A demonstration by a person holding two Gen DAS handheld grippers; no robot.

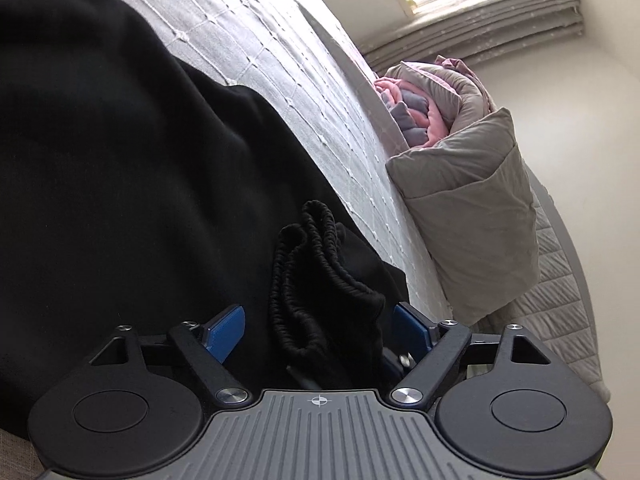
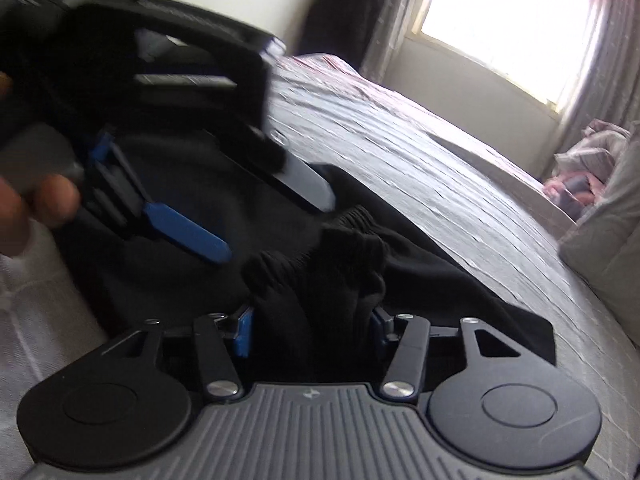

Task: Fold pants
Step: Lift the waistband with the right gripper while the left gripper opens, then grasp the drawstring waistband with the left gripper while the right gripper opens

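Observation:
Black pants (image 1: 120, 160) lie on a grey quilted bed (image 1: 280, 80). In the left wrist view my left gripper (image 1: 320, 320) has its blue pads wide apart, with the bunched elastic waistband (image 1: 316, 280) lying loose between them. In the right wrist view my right gripper (image 2: 312, 320) has its blue pads pressed against a bunched black cuff or waistband (image 2: 320, 264) of the pants (image 2: 440, 272). The left gripper also shows in the right wrist view (image 2: 192, 236) at upper left, blurred, held by a hand, with one blue finger over the black fabric.
A rolled grey and pink duvet (image 1: 460, 160) lies on the bed beside the pants, by the wall. A bright window (image 2: 512, 28) with curtains is at the far end. The bed's grey quilt (image 2: 400, 140) extends toward the window.

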